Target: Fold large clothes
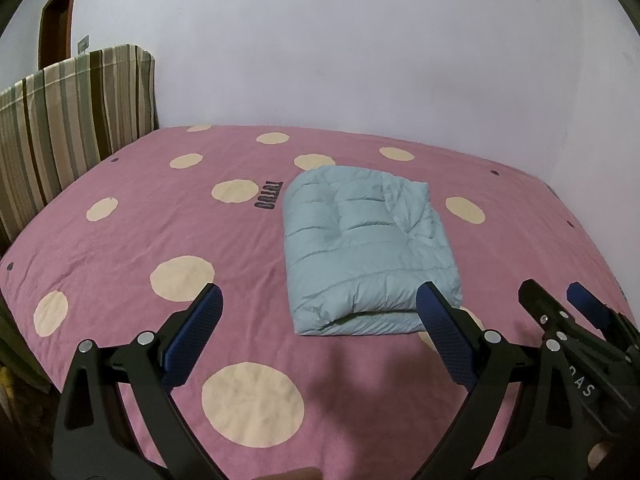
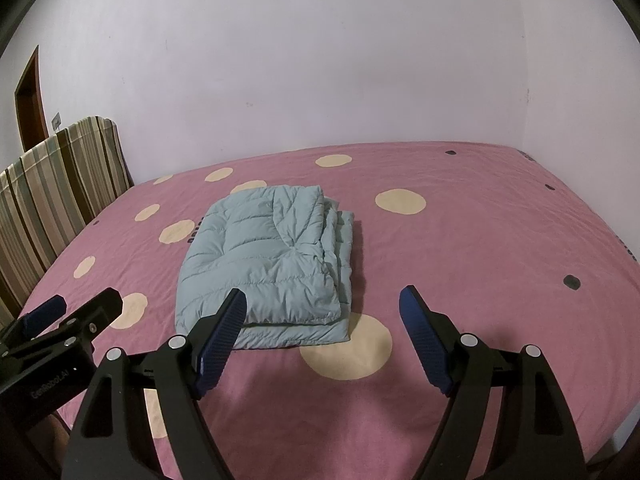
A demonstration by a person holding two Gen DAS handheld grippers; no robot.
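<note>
A pale blue quilted down jacket lies folded into a thick rectangle on the pink bed sheet; the right wrist view shows the same jacket with its layered edges on the right side. My left gripper hovers open just short of the bundle's near edge, nothing between its blue pads. My right gripper is open too, over the bundle's near right corner without touching it. Each view catches the other gripper at its side: the right gripper and the left gripper.
The bed's pink sheet with cream dots runs to a white wall behind. A striped cover drapes the headboard on the left, with a brown door beyond it. The bed's near edge lies under the grippers.
</note>
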